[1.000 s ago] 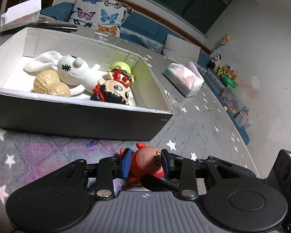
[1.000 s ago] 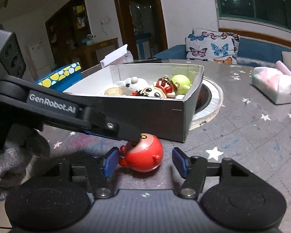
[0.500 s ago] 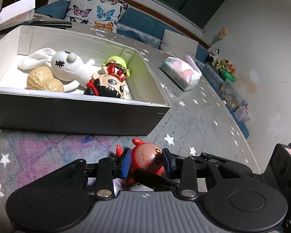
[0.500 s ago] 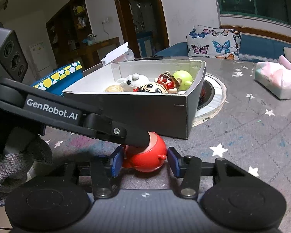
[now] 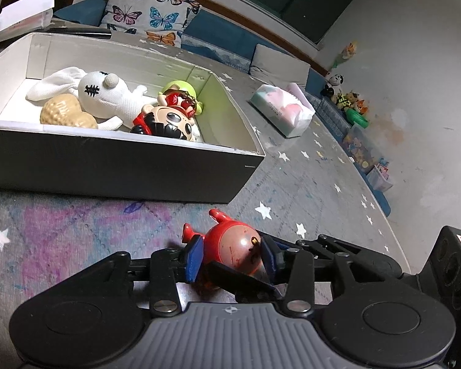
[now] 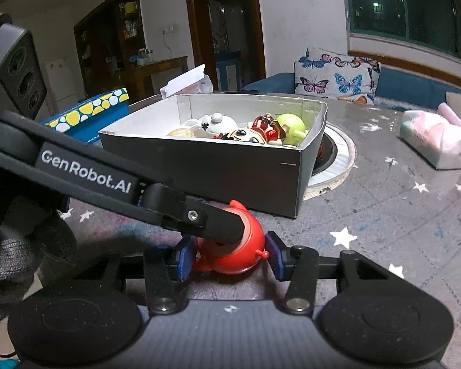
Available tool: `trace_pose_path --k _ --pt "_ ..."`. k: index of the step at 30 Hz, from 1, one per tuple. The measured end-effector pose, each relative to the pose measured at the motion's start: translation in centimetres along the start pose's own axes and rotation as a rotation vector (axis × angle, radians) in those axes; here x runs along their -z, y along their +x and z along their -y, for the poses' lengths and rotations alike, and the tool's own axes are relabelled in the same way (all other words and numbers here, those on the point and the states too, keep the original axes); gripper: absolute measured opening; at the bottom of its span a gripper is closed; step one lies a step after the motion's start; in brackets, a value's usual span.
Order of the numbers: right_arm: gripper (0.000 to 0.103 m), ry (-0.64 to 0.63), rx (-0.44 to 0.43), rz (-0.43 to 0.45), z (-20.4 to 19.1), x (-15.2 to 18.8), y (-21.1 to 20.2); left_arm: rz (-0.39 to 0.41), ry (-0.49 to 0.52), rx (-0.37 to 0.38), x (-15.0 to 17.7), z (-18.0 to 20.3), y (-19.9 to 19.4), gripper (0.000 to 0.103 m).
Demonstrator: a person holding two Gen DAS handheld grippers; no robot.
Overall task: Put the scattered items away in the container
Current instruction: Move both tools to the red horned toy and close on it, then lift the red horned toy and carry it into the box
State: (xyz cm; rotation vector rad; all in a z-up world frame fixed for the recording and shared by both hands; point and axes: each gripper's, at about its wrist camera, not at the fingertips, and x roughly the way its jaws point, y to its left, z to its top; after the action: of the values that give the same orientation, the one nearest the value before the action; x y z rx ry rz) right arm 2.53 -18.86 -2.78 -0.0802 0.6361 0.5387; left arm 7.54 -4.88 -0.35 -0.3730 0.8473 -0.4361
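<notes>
A round red toy figure (image 5: 230, 250) lies on the star-patterned table (image 5: 61, 233), just in front of the black box (image 5: 107, 169). Both grippers straddle it. My left gripper (image 5: 230, 255) has the toy between its blue pads, and its jaws are opening, with thin gaps at the pads. In the right wrist view my right gripper (image 6: 229, 258) is shut on the red toy (image 6: 230, 253), a pad on each side. The left gripper's finger (image 6: 212, 224) crosses in from the left and rests against the toy's top. The box (image 6: 215, 172) holds a white plush rabbit (image 5: 107, 92), a peanut toy and two figures.
A tissue pack (image 5: 281, 112) lies right of the box. A round inset plate (image 6: 338, 160) sits partly under the box's far corner. A blue dotted box (image 6: 89, 113) stands behind on the left. A gloved hand (image 6: 15, 264) holds the left gripper. The table edge runs along the right.
The left gripper's jaws have spread apart off the red toy. The right gripper's jaws have drawn in onto its sides. The toy has rolled a little.
</notes>
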Motion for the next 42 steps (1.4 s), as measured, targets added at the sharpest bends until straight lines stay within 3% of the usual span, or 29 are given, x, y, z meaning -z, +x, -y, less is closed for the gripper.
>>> trace_pose_path --k 21,32,42 --pt "0.048 -0.062 -0.011 0.005 -2.3 -0.1 -0.8 0.026 -0.088 0.022 1.1 -1.2 -2.3 0.044" --pt "0.048 -0.152 -0.024 0.083 -3.8 -4.0 -1.2 0.155 -0.077 0.018 -1.4 -1.2 -5.7 0.044" --pt "0.048 -0.223 -0.047 0.126 -4.0 -9.4 1.8 0.240 -0.068 -0.015 -5.9 -2.9 -6.4 0.044"
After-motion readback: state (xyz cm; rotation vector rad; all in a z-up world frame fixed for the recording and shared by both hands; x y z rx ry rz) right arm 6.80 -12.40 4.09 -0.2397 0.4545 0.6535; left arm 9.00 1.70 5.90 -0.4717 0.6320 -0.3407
